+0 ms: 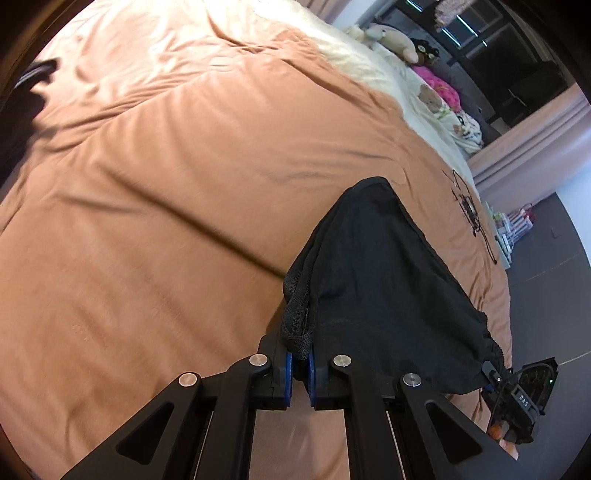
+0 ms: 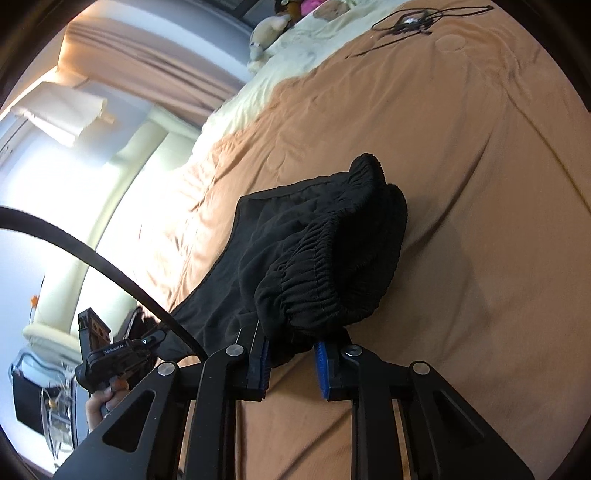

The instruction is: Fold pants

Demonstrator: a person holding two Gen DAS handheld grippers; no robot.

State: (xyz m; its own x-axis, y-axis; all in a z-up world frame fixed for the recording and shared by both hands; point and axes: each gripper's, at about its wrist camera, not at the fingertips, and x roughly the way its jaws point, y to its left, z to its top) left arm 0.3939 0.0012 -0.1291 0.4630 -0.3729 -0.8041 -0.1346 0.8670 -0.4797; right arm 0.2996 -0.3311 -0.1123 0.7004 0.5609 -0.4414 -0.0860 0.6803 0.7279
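In the left wrist view, our left gripper (image 1: pixel 300 363) has its blue pads (image 1: pixel 289 373) pressed nearly together, pinching a black mesh strip at the edge of the pants (image 1: pixel 384 288). The pants rise off the bed (image 1: pixel 166 192) from that pinch and hang as a dark, taut sheet toward the lower right, where their gathered edge meets our right gripper (image 1: pixel 496 378); from here we cannot tell how its fingers stand. The bed wears an orange cover, rumpled in long creases. At its far end lie a cream sheet (image 1: pixel 369 70) and some soft toys (image 1: pixel 391 40). A thin black cord (image 1: pixel 469 206) lies on the cover beyond the pants.

In the right wrist view, our right gripper (image 2: pixel 291 356) has its fingers drawn in on the bunched elastic waistband of the pants (image 2: pixel 321 258), the blue pads (image 2: pixel 263 363) gripping the thick black cloth between them. The waistband bulges up above the fingers, and the rest of the pants stretches left and down across the orange bed (image 2: pixel 461 166) toward our left gripper (image 2: pixel 147 341), which a hand (image 2: pixel 101 404) holds by its handle at the lower left. A black cable (image 2: pixel 110 269) arcs across that side. The cord (image 2: pixel 410 18) lies near the bed's far end, well apart from the pants.
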